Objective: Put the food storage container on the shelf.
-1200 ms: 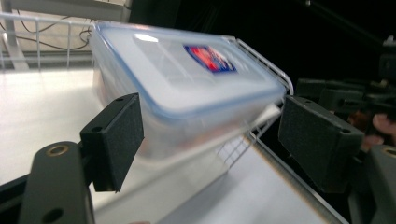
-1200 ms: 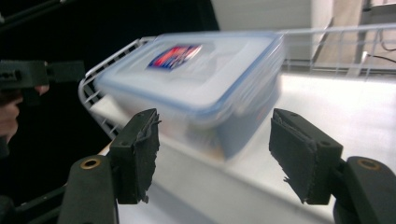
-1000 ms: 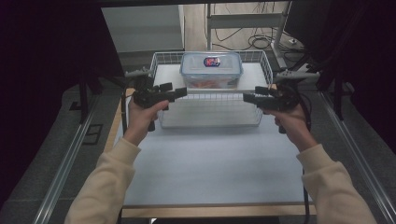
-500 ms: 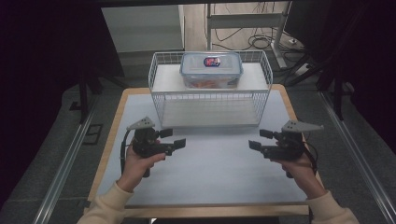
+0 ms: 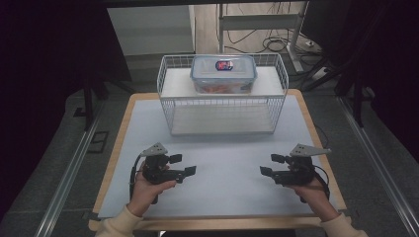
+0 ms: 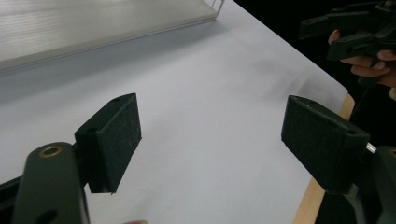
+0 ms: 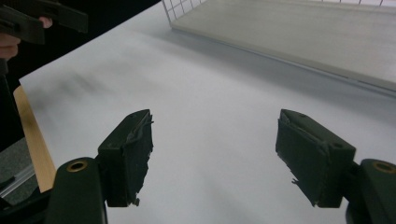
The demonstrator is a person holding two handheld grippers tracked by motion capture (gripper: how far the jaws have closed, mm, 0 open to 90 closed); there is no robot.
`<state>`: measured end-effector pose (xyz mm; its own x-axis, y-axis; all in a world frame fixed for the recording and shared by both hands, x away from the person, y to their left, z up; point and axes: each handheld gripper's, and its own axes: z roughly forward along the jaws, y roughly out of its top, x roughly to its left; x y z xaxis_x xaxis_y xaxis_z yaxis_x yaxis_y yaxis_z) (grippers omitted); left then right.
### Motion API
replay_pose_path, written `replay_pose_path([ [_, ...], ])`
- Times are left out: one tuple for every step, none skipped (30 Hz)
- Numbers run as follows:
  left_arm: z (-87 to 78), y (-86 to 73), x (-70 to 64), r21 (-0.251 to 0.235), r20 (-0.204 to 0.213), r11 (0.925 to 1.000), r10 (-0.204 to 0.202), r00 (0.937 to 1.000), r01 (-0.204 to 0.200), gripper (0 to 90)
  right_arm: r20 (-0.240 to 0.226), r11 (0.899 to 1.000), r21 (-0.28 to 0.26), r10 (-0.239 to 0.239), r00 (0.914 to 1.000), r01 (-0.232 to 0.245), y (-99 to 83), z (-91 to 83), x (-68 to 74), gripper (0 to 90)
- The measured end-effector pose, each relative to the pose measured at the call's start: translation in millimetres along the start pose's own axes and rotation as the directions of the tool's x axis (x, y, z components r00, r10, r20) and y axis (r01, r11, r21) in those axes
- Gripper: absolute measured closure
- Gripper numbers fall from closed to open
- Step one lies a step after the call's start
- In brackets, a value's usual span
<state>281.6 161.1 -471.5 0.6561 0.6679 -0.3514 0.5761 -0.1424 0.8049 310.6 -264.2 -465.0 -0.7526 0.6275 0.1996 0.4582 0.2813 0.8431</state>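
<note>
Both grippers empty and low at the near edge, the lidded box far ahead in the basket

I have the left gripper (image 5: 184, 165) and right gripper (image 5: 269, 165) spread wide with nothing between the jaws, hovering over the smooth pale mat on the table (image 5: 114, 148). The plastic box (image 5: 223, 74), clear-walled with a blue-rimmed lid and something orange inside, sits on the top shelf of the white wire basket (image 5: 168, 94), straight ahead and midway between my hands, its long side running left to right. Neither hand is nearer, so I judge a two-sided reach forward and up comes next
</note>
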Motion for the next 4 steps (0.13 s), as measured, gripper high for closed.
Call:
replay_pose_path([
  [0.9, -2.0, 1.8, -0.001, -0.008, 1.0000, -0.005, 1.0000, 0.005, 19.7, 0.008, 1.000, -0.007, -0.004, 1.0000, 0.004, -1.3, -0.4, 0.0, 26.0],
  [0.9, -2.0, 1.8, -0.001, -0.008, 1.0000, -0.005, 1.0000, 0.005, 19.6, 0.018, 1.000, -0.008, -0.004, 0.9998, 0.004, -3.1, -0.4, -0.2, 24.7],
  [1.7, -3.9, 3.1, -0.003, -0.015, 0.9999, -0.010, 0.9998, 0.010, 19.6, 0.018, 1.000, -0.008, -0.004, 0.9998, 0.004, -3.1, -0.4, -0.2, 24.7],
  [2.7, -6.9, 4.5, -0.003, -0.023, 0.9999, -0.013, 0.9996, 0.013, 19.7, 0.055, 1.000, 0.002, -0.014, 0.9984, 0.014, -9.5, 0.5, -2.7, 21.5],
])
